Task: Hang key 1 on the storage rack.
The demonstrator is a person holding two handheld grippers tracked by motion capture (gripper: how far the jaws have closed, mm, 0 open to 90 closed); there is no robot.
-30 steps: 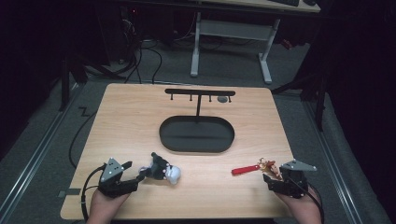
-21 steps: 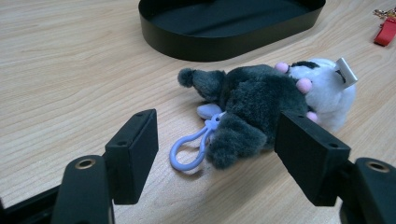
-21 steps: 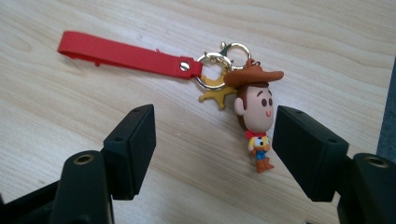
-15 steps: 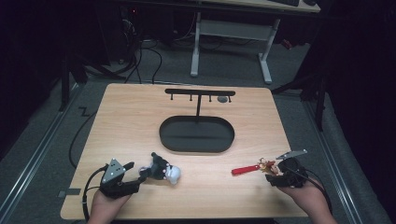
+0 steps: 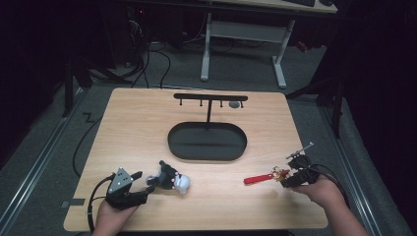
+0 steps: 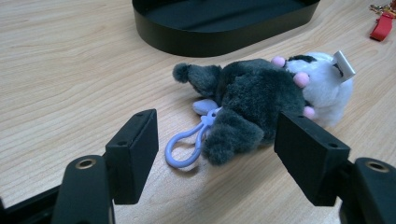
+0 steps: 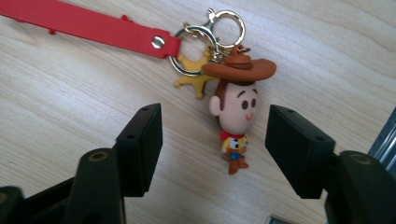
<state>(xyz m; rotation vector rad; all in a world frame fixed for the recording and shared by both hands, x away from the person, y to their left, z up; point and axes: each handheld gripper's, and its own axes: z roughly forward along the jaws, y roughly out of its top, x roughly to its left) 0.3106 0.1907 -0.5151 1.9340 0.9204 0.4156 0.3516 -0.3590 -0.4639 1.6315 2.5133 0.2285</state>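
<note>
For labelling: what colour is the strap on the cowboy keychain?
Red; the strap shows best in the right gripper view.

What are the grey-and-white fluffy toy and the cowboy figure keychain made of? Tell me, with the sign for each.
Grey-and-white fluffy toy: soft plush, judging by its fuzzy pile; its lilac clip looks like smooth plastic.
Cowboy figure keychain: probably moulded rubber or vinyl, matt and smooth; its rings look like shiny gold metal.

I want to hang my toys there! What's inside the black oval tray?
The black oval tray looks empty; a thin hook stand rises behind it. Its near wall hides some of the floor.
</note>
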